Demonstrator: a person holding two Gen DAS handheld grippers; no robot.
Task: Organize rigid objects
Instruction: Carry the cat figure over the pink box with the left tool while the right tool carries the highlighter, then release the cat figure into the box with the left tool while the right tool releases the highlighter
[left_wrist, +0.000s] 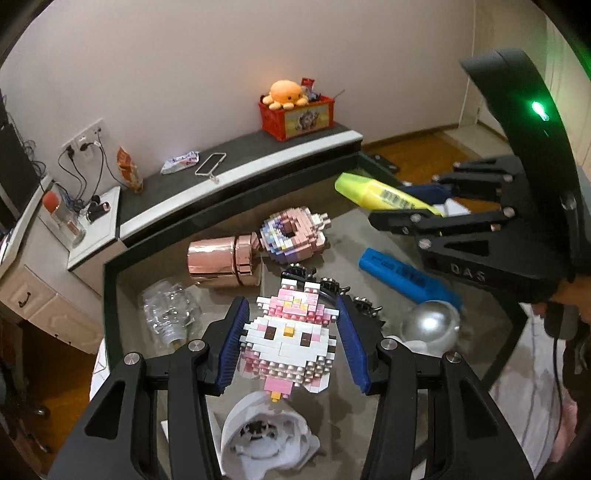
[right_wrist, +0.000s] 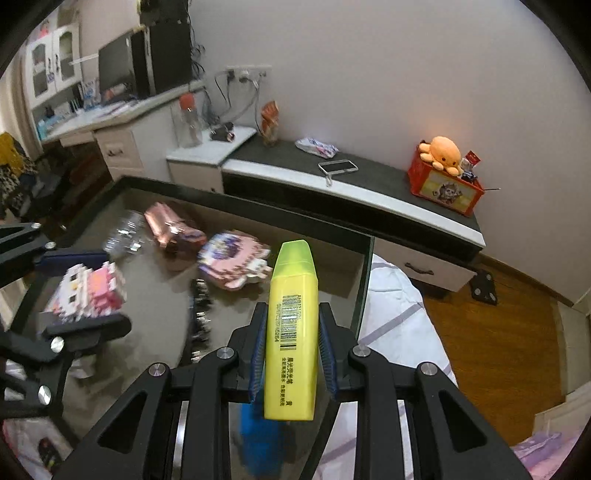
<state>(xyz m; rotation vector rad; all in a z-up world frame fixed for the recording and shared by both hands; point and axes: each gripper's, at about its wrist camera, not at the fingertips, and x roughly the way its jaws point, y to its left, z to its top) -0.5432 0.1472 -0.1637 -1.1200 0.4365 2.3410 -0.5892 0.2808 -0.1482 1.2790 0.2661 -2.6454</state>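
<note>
Glass-topped counter (left_wrist: 122, 280), strewn with toys. Left claw (left_wrist: 290, 347) clenched on a brick-built toy figure (left_wrist: 290, 339) above it; squeezing could shed bricks. Right claw (right_wrist: 291, 354) clenched on a yellow highlighter (right_wrist: 291, 332), which could slip. Red crate (left_wrist: 295, 120) on the ledge holds an orange plush octopus (left_wrist: 284, 94).

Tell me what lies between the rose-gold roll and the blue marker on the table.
The pink brick donut, touching the roll, then bare tabletop before the blue marker; seen in the left wrist view.

Bare glass table (left_wrist: 325, 417) lies open between blue marker (left_wrist: 402, 277) and crumpled tissue (left_wrist: 266, 435).
</note>
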